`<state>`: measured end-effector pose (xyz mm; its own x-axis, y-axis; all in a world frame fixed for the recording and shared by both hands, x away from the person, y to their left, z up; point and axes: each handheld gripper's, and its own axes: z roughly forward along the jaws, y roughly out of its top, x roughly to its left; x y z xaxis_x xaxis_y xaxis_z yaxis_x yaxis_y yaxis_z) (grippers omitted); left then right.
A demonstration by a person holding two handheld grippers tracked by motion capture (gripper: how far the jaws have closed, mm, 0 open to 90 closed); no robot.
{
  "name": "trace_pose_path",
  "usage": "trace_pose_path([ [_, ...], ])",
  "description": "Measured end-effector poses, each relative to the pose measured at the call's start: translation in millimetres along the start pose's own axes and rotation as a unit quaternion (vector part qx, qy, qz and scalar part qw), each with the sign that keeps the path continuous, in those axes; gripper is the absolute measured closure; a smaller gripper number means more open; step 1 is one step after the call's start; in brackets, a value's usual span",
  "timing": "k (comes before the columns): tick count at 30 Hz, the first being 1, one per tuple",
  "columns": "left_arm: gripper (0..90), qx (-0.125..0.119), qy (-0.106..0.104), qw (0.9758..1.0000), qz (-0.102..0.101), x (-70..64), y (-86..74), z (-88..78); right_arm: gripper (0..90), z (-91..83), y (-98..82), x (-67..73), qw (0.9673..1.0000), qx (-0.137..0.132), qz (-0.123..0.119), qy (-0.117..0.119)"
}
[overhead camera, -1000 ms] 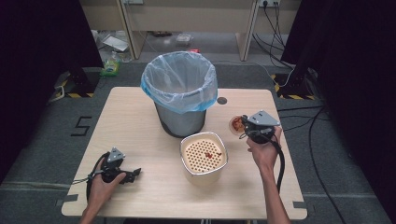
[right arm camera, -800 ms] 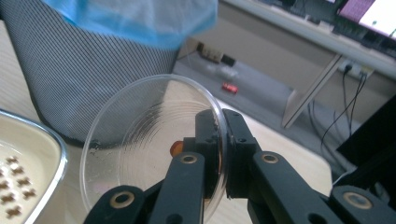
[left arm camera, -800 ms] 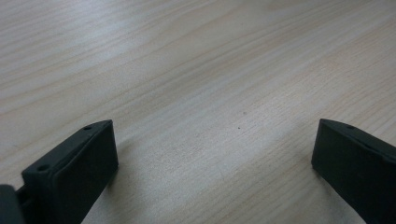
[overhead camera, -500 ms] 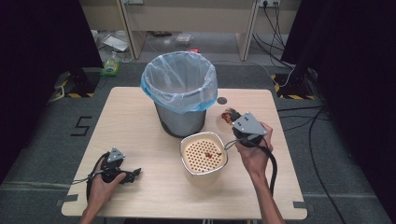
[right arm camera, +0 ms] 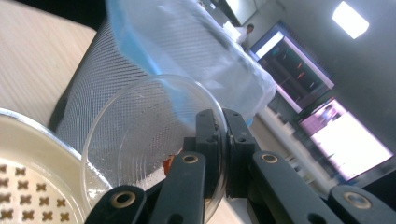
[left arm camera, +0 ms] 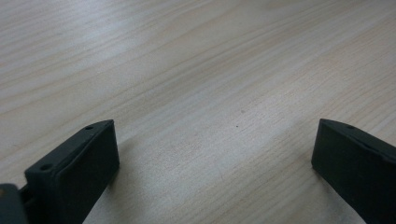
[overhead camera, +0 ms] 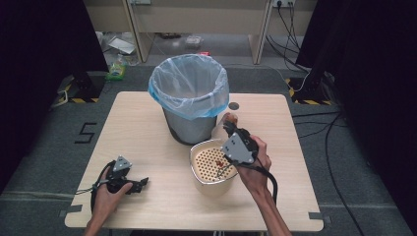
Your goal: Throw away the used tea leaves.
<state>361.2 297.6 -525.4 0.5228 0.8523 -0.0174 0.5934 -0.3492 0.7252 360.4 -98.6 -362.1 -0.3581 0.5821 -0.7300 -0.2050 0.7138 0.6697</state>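
On the worktop (overhead camera: pixel 147 128), behind the strainer bowl (overhead camera: pixel 212 165) near its middle, stands the lined bin (overhead camera: pixel 189 103). The right claw (right arm camera: pixel 219 140) pinches a tilted clear dish (right arm camera: pixel 144 140) by its rim: seemingly light, slippery, brittle. Near the front-left corner, the left claw (left arm camera: pixel 215 154) gapes, grasping nothing.

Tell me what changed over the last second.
The right tool carried the clear dish, clamped by its rim, from the table's right side leftward to above the perforated bowl, tilted beside the lined bin. The left tool stayed open on the table; bin and bowl did not move.
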Motion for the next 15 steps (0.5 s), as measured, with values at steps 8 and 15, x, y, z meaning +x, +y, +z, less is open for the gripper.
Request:
trace_pose_path([
  [8, 0.0, -0.001, 0.001, 1.0000, 0.000, -0.5, -0.2, -0.1, 87.5, -20.9, 12.1, 19.3, 0.9887, -0.022, -0.133, -0.065],
  [15, 0.0, -0.001, 0.001, 1.0000, -0.001, -0.5, -0.3, -0.2, 87.7, -19.1, 6.3, 34.3, 0.9765, -0.051, -0.192, -0.083],
])
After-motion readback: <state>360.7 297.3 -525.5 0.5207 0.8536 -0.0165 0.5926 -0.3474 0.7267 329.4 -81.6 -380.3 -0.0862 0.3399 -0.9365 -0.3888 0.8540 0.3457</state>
